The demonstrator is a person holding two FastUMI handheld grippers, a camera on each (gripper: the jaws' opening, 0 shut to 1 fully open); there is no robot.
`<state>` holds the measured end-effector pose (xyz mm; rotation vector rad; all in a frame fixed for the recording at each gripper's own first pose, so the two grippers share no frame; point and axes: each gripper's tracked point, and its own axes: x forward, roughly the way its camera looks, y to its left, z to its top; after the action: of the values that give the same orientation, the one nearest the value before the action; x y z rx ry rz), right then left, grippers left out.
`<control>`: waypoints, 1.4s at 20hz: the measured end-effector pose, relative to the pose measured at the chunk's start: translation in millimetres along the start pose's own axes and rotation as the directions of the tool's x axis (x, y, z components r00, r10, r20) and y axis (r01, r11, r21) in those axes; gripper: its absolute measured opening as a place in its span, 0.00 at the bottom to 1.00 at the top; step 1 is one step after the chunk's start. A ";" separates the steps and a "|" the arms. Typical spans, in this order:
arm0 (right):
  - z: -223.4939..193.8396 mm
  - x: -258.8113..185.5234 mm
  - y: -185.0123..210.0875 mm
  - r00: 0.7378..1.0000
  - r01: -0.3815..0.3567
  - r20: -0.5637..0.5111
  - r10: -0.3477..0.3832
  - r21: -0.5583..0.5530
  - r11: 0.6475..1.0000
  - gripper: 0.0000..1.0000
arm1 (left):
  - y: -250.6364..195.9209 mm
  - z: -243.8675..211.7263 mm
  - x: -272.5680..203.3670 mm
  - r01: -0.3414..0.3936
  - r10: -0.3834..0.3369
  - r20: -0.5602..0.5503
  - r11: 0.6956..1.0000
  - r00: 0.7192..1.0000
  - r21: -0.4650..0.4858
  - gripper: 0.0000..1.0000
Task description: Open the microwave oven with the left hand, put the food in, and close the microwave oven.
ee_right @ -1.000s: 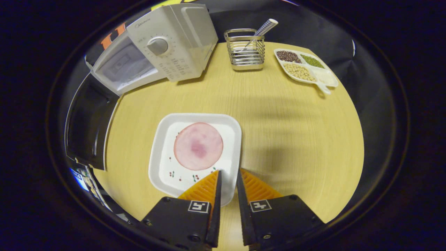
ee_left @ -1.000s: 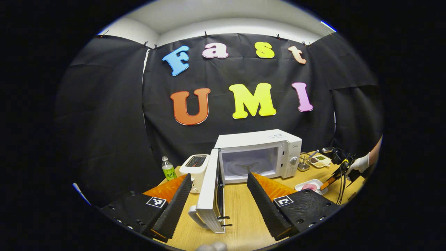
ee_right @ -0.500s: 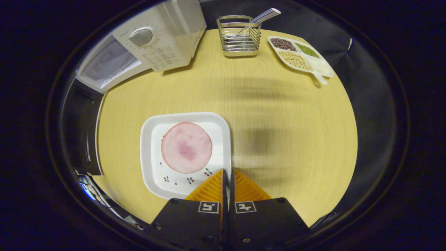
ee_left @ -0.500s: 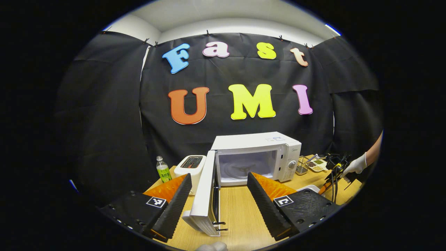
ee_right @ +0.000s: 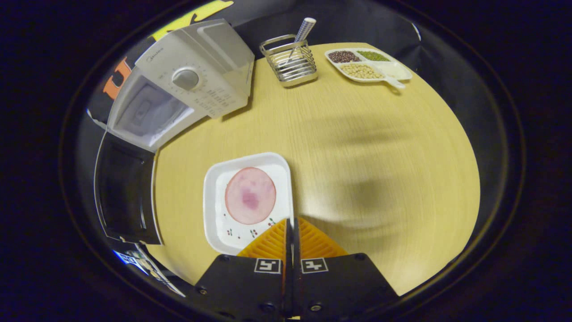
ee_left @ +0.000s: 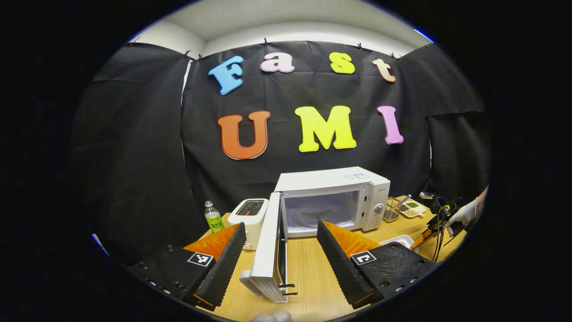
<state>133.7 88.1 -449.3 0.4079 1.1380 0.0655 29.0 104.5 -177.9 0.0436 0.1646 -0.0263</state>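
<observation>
White square plate [ee_right: 214,210] with a pink ham slice [ee_right: 250,195] is pinched at its near right rim by the right hand-held gripper [ee_right: 292,226], fingers closed on the edge. Whether it is off the wooden worktop [ee_right: 357,147], can't tell. Microwave [ee_right: 187,85] sits ahead-left of that gripper, door [ee_right: 125,192] swung wide open. Left hand-held gripper [ee_left: 281,232] fingers are spread apart, holding nothing, with the open door's [ee_left: 270,246] edge between them and the cavity straight ahead.

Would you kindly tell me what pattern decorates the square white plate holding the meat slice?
Small red cherry sprigs along its near edge, clearest in the right gripper view.
</observation>
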 end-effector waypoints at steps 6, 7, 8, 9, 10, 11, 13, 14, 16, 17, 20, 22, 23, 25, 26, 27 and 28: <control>-3.8 -19.4 35.4 0.982 -0.145 0.135 0.135 0.065 0.987 0.03 | -7.2 11.8 -2.1 0.006 -0.006 -0.008 1.000 1.000 0.019 0.96; -1.4 -23.6 41.2 0.975 -0.160 0.166 0.147 0.064 0.985 0.03 | -8.3 15.9 -3.1 0.010 -0.010 -0.004 1.000 1.000 0.018 0.96; 0.4 -24.4 47.9 0.969 -0.172 0.189 0.159 0.056 0.983 0.03 | -10.0 19.6 -3.6 0.013 -0.013 -0.001 1.000 1.000 0.017 0.96; 2.0 -28.2 57.9 0.960 -0.195 0.216 0.179 0.057 0.979 0.03 | -11.1 21.4 -3.8 0.013 -0.013 -0.002 1.000 1.000 0.017 0.96; 4.1 -32.8 68.8 0.948 -0.219 0.249 0.197 0.066 0.973 0.04 | -12.8 23.1 -5.0 0.013 -0.013 -0.004 1.000 1.000 0.019 0.96; 6.4 -36.7 81.4 0.935 -0.252 0.276 0.223 0.072 0.965 0.04 | -14.2 25.1 -6.0 0.012 -0.012 -0.002 1.000 1.000 0.024 0.96; 10.2 -44.5 104.8 0.906 -0.305 0.334 0.258 0.097 0.947 0.00 | -17.2 29.5 -6.6 0.011 -0.012 0.003 0.999 1.000 0.031 0.96; 13.5 -47.2 116.0 0.888 -0.336 0.372 0.272 0.118 0.934 0.03 | -17.4 33.5 -8.1 0.012 -0.013 0.007 0.999 1.000 0.030 0.96; 20.1 -50.6 138.9 0.848 -0.390 0.445 0.289 0.155 0.907 0.03 | -19.9 35.7 -8.6 0.016 -0.017 0.014 1.000 1.000 0.023 0.96; 24.3 -50.3 152.5 0.826 -0.421 0.474 0.304 0.162 0.893 0.03 | -21.1 37.2 -8.5 0.019 -0.020 0.017 1.000 1.000 0.025 0.96; 30.9 -45.1 187.1 0.768 -0.502 0.555 0.321 0.209 0.839 0.03 | -26.4 32.5 -7.8 0.037 -0.037 0.000 0.998 0.999 0.048 0.96; 37.2 -36.3 207.3 0.738 -0.542 0.599 0.311 0.251 0.802 0.03 | -26.3 29.9 -9.7 0.044 -0.044 -0.004 0.996 0.999 0.076 0.96; 39.5 -32.4 216.2 0.724 -0.555 0.617 0.307 0.258 0.791 0.03 | -23.9 29.3 -9.2 0.043 -0.043 0.000 0.995 0.999 0.094 0.96; 50.5 -24.1 231.6 0.694 -0.582 0.661 0.286 0.282 0.763 0.03 | -20.2 22.7 -7.9 0.046 -0.045 -0.014 0.995 0.999 0.093 0.96; 57.8 -21.1 240.9 0.671 -0.606 0.687 0.280 0.289 0.741 0.03 | -20.1 19.4 -8.6 0.051 -0.049 -0.026 0.995 0.998 0.083 0.96; 63.2 -15.1 249.9 0.661 -0.612 0.700 0.271 0.294 0.734 0.03 | -14.8 18.6 -9.0 0.041 -0.039 -0.026 0.996 0.999 0.081 0.96; 69.7 -7.4 257.3 0.655 -0.620 0.712 0.251 0.318 0.718 0.03 | -10.4 16.3 -8.1 0.038 -0.035 -0.027 0.996 0.999 0.080 0.96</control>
<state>232.4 304.5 -328.6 1.1475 0.3228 0.0441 23.3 93.6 -160.9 0.1217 0.1897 -0.0689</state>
